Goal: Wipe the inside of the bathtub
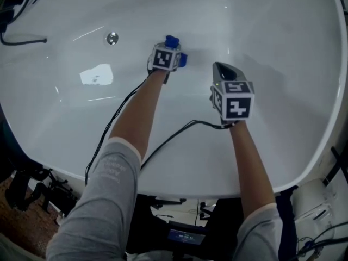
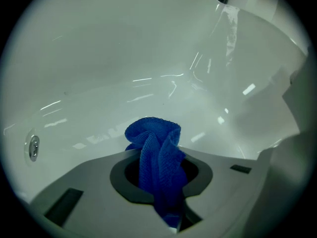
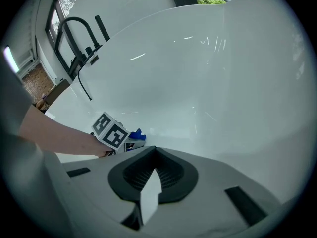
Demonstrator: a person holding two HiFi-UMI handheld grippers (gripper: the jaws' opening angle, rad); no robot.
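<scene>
Far left, a black hose (image 1: 24,41) is showing at the bathtub (image 1: 283,31) edge, its left end cut off by the frame; just right of it a round metal fitting (image 1: 112,37) is sitting on the white wall, with a bright patch of glare (image 1: 97,75) glowing below it; moving in, the left tool (image 1: 172,49) is pointing steeply down into the tub, jaws nearly closed and pinching the blue cloth (image 2: 153,135); the cloth is bunching up past the tips and trailing back down between the jaws; from the head view the marker cube (image 1: 164,57) is covering most of it, only two blue scraps peeking out; whether the cloth is touching the tub surface is hard to call; on to the right, the right tool (image 3: 148,195) is hanging over bare white tub, well apart from the cloth, jaws drawn together and gripping nothing; a pale sliver is sitting at their seam, and what it is I cannot tell; below the near rim, everything is lying dark and blurred.
</scene>
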